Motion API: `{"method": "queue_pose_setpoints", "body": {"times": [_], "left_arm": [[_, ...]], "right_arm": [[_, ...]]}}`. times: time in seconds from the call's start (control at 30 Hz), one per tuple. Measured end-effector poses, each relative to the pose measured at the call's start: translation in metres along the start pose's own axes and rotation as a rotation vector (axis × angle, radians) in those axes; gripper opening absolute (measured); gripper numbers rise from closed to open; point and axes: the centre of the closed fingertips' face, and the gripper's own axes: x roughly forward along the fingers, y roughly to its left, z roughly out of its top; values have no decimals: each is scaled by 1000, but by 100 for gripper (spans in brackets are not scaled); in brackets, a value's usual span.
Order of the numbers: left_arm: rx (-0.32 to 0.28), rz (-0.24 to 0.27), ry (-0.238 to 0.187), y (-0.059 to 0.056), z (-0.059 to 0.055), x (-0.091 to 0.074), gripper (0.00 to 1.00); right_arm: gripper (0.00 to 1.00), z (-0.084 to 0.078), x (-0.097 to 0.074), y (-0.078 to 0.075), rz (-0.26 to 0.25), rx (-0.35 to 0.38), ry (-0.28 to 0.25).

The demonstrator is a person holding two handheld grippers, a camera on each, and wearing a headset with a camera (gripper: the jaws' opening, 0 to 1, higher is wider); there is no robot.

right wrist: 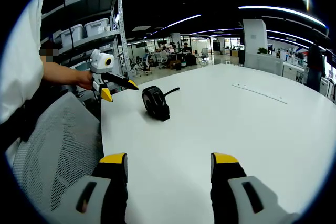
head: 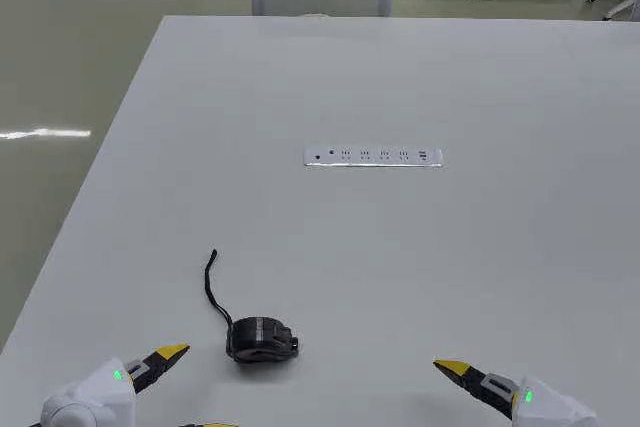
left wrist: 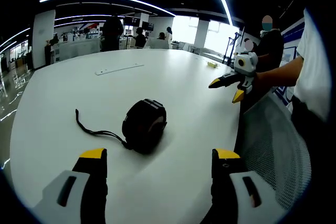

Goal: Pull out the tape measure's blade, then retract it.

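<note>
The black round-cased tape measure (head: 262, 339) lies on the white bench (head: 420, 267) near its front edge. Its black wrist cord (head: 211, 285) trails away from the person.

The left claw (left wrist: 160, 153), jaws apart, points at the case from close by, not touching it. The right claw (right wrist: 169, 158), jaws apart, is well to the right of the case. The blade appears fully retracted, though the case shows small.

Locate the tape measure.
In the head view the tape measure lies on the table near its front edge, just right of the left gripper, with the power strip farther back.
</note>
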Motion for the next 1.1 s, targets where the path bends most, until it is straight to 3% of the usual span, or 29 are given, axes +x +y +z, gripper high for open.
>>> {"method": "queue_pose_setpoints", "body": {"times": [0.67,1.1], "left_arm": [[77,-62,71,8,1,21,77],[114,-85,89,15,4,32,69]], "right_arm": [[59,4,22,-2,72,-17,3],[58,8,37,-2,117,-32,7]]}}
